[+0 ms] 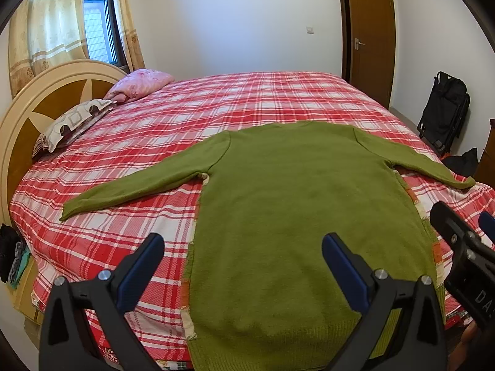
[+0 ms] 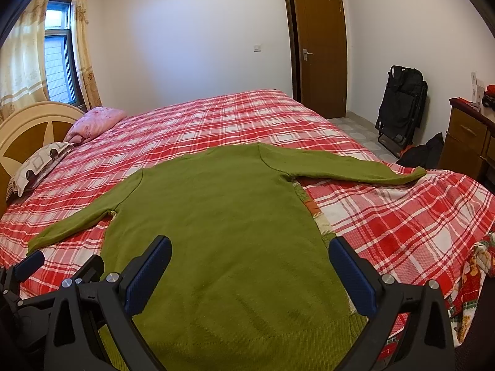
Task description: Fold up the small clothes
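Flanking green sweater (image 1: 278, 204): 2 pillows (image 1: 71, 120), door (image 2: 321, 49)

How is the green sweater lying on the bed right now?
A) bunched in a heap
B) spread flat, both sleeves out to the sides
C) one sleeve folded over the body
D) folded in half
B: the green sweater lies flat on the plaid bedspread, sleeves spread to both sides.

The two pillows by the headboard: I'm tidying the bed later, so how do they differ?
The pink pillow is a floral pink and looks crumpled; the patterned pillow is pale with brown and grey squares and lies flatter. The pink pillow sits farther from the claws, nearer the window; the patterned pillow lies closer. Both rest against the headboard.
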Action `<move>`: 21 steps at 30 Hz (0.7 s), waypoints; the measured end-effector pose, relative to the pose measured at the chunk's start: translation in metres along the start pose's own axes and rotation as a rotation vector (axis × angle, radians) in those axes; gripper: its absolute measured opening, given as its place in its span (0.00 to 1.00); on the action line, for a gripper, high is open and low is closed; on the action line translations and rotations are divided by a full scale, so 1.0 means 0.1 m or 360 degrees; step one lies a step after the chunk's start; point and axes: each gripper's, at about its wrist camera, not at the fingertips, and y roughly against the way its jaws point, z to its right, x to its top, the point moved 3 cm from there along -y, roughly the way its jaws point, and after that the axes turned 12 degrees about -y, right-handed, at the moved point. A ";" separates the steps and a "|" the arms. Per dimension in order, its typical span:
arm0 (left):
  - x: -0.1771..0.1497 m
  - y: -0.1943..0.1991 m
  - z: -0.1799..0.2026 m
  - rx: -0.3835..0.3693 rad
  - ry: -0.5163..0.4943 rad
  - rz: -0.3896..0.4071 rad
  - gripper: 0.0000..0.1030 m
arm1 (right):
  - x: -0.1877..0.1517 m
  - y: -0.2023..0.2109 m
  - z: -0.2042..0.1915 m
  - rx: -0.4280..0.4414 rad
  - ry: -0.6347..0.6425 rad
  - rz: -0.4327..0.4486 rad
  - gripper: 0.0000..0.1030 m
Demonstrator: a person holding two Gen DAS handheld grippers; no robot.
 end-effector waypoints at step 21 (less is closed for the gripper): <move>-0.02 -0.12 0.01 -0.0036 0.0033 -0.0041 1.00 | 0.02 -0.09 0.09 -0.0055 -0.0032 -0.0019 0.99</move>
